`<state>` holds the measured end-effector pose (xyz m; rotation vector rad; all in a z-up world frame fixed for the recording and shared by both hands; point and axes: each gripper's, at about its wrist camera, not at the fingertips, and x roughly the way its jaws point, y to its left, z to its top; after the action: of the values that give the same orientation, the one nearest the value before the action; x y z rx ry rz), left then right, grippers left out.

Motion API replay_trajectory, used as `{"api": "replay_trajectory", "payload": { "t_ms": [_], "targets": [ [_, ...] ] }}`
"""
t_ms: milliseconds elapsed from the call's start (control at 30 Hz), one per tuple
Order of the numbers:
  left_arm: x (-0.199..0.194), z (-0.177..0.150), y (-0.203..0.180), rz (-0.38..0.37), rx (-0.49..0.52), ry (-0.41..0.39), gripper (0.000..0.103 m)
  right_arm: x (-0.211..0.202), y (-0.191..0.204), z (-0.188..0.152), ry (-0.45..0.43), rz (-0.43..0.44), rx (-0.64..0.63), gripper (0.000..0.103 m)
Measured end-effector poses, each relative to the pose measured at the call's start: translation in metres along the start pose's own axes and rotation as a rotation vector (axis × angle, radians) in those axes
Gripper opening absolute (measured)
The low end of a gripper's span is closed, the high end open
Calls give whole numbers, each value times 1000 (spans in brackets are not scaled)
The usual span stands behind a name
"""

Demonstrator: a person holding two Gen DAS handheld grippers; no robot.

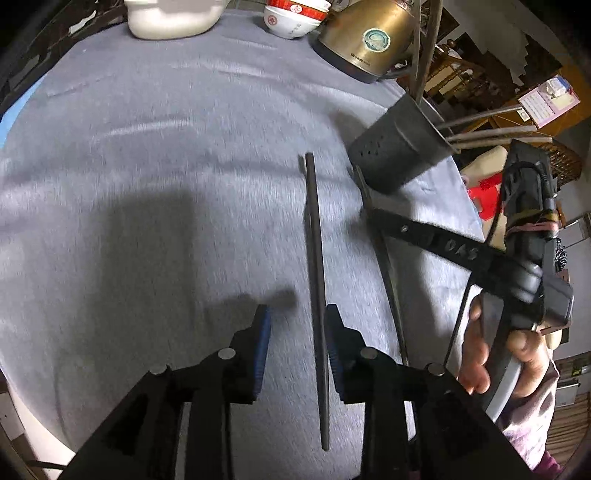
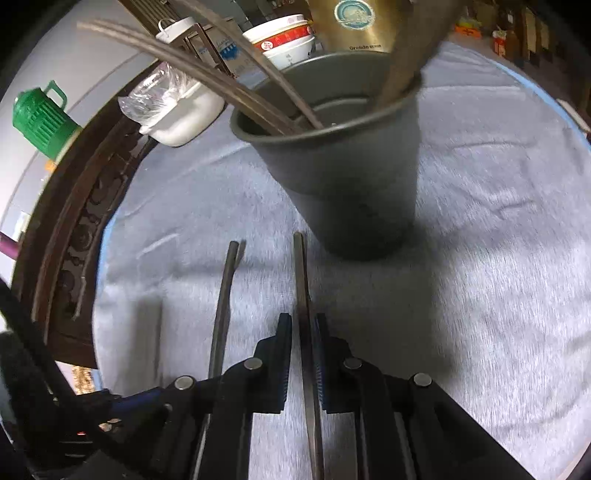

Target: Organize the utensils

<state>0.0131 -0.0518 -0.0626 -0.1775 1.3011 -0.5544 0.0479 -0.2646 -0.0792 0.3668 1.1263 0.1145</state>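
Note:
In the left wrist view my left gripper (image 1: 297, 326) stands open over the grey cloth (image 1: 166, 147). A pair of dark chopsticks (image 1: 317, 280) lies lengthwise between its blue pads, close against the right one. To the right, a hand holds my right gripper (image 1: 369, 216) over another chopstick (image 1: 388, 280). In the right wrist view that gripper (image 2: 303, 325) is open only a little, its pads a hair off each side of the chopstick (image 2: 301, 280). The pair (image 2: 225, 295) lies to its left. A dark grey holder cup (image 2: 347, 173) (image 1: 399, 155) stands just ahead with several chopsticks in it.
At the back of the table are a gold kettle (image 1: 365, 37), stacked red-and-white bowls (image 1: 293, 18) and a white container (image 1: 173, 18). A green flask top (image 2: 40, 118) shows beyond the carved dark wooden table rim (image 2: 74, 229).

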Motion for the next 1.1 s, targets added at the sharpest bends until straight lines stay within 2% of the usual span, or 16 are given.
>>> {"api": "replay_trajectory", "payload": {
  "t_ms": [133, 300, 400, 700, 833, 967, 1100],
  "targets": [
    [1, 13, -3, 24, 16, -2, 34, 10, 2, 5, -4, -30, -7, 14],
    [8, 30, -4, 53, 22, 4, 34, 11, -5, 6, -4, -9, -24, 8],
    [13, 40, -9, 65, 30, 8, 34, 10, -15, 6, 8, 27, -14, 8],
    [40, 63, -20, 93, 26, 61, 33, -9, -35, -25, 61, 63, 1, 8],
    [49, 71, -25, 106, 25, 65, 33, -20, -46, -40, 79, 48, 7, 8],
    [53, 77, -29, 111, 25, 70, 33, -19, -44, -36, 100, 20, 10, 10],
    [59, 83, -30, 105, 20, 71, 16, -12, -31, -26, 86, -34, -14, 11]
  ]
}}
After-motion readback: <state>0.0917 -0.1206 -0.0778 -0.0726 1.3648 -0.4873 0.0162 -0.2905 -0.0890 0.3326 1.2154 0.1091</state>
